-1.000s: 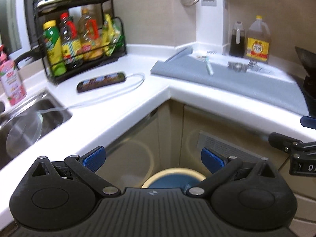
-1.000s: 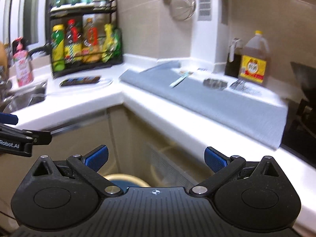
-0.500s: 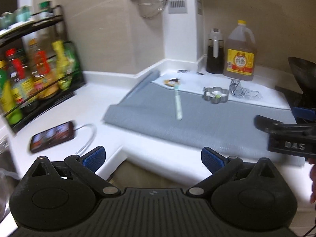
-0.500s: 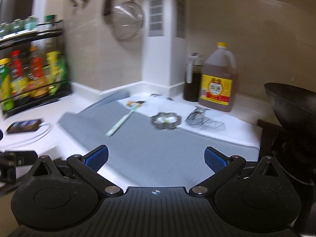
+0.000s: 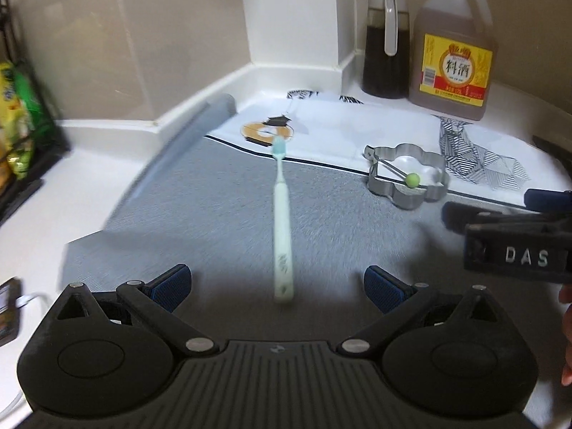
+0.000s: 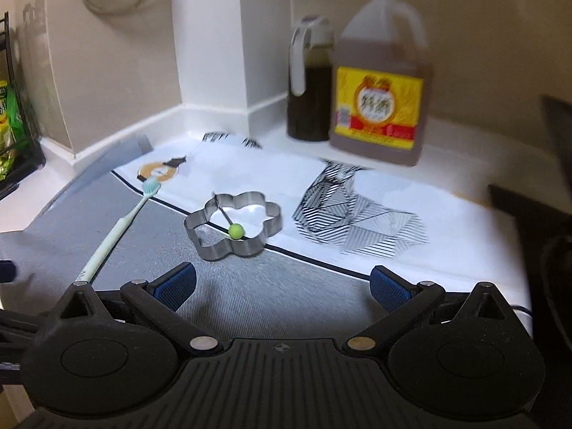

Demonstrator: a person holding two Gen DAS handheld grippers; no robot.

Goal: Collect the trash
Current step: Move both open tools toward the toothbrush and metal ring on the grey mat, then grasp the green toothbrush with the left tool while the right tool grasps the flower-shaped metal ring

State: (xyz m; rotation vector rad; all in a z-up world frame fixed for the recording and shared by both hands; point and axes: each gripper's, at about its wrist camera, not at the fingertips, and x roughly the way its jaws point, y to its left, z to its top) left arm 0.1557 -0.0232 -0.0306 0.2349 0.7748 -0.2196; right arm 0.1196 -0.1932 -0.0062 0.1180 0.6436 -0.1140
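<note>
A pale green toothbrush lies on the grey mat, its head toward the wall. My left gripper hovers open just short of its handle end, fingers on either side. A flower-shaped metal ring with a green ball on a wire rests at the mat's far edge, and my right gripper stands open in front of it, holding nothing. The toothbrush runs off to the left in the right wrist view. The right gripper's body shows at the right edge of the left wrist view.
A dark sauce jug and a large cooking-wine bottle stand against the back wall. A white patterned cloth lies behind the mat. A rack with packets is far left, a phone at the counter's left edge, dark cookware at right.
Both grippers have swung up and right from the sink corner and the bin below, closing in over the grey mat; the toothbrush and metal ring now sit much nearer. Both stay open.
</note>
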